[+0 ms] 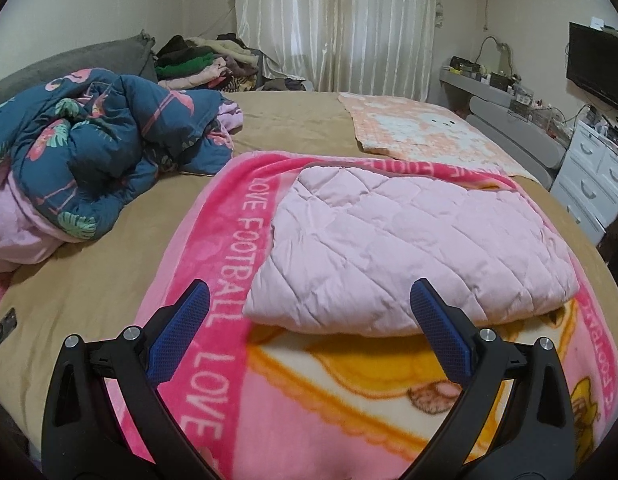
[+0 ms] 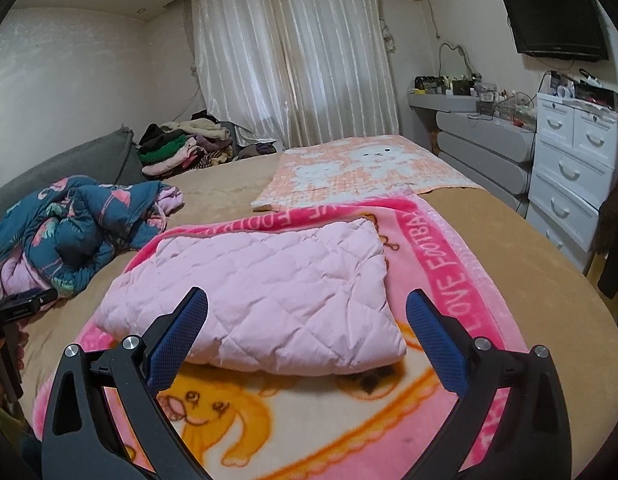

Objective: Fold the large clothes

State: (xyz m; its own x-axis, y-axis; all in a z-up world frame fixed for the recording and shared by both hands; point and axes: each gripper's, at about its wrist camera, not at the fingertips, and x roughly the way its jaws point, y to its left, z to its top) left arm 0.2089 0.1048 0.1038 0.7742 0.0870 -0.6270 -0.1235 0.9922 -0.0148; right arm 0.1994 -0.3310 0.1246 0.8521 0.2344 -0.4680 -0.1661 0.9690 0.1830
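Both grippers, left gripper (image 1: pixel 309 308) and right gripper (image 2: pixel 307 312), hang spread wide, empty, above the folded pink quilted garment (image 1: pixel 409 248). It rests on the cartoon blanket (image 1: pixel 309 400), probably finished.

Your pink quilted garment (image 1: pixel 409 248) is matt, stitched in puffy diamonds. Under it lies a fuzzy fleece blanket (image 1: pixel 237 248) on a tan, suede-like bedsheet (image 1: pixel 121 256). Your left gripper (image 1: pixel 309 322) has matt black plastic arms, blue textured pads (image 1: pixel 441 340) and shiny metal pins.
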